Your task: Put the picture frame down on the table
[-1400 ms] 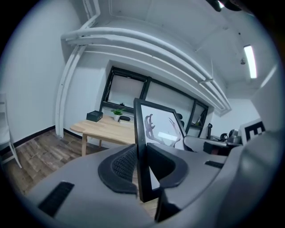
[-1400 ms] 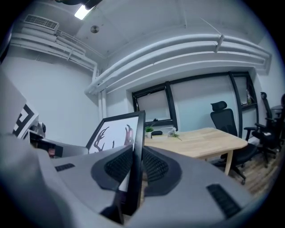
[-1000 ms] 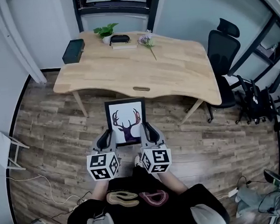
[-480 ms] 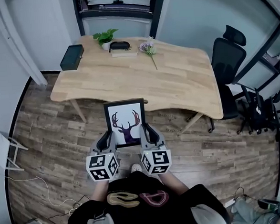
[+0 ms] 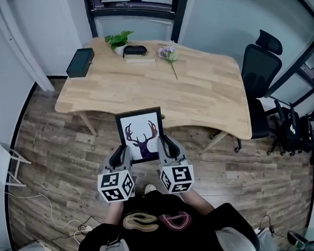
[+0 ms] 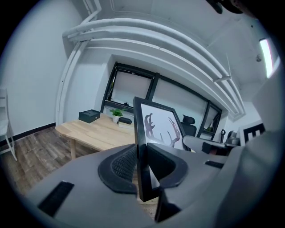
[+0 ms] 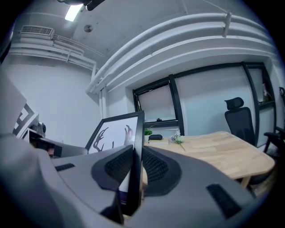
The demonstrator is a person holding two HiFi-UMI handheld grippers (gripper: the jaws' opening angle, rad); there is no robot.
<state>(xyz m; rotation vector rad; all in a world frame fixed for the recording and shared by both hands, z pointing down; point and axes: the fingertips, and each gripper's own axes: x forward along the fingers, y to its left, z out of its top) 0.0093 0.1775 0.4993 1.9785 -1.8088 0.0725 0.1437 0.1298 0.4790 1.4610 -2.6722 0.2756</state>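
Observation:
A black picture frame (image 5: pixel 140 134) with a dark deer-antler print on white hangs in front of me, just short of the near edge of the wooden table (image 5: pixel 202 87). My left gripper (image 5: pixel 121 152) is shut on the frame's left side edge (image 6: pixel 141 151). My right gripper (image 5: pixel 166 147) is shut on its right side edge (image 7: pixel 136 156). Both pairs of pads clamp the frame's rim. The frame stands nearly upright, its picture side facing me, over the plank floor.
On the table's far side sit a dark box (image 5: pixel 81 62), a small potted plant (image 5: pixel 118 40), a black case on a book (image 5: pixel 136 52) and a sprig of flowers (image 5: pixel 168 55). A black office chair (image 5: pixel 260 72) stands at the table's right. Cables lie on the floor at lower left (image 5: pixel 39 211).
I have stepped closer to the table with the frame held in both grippers; the table's near edge now lies right behind the frame's top. Both grips are unchanged.

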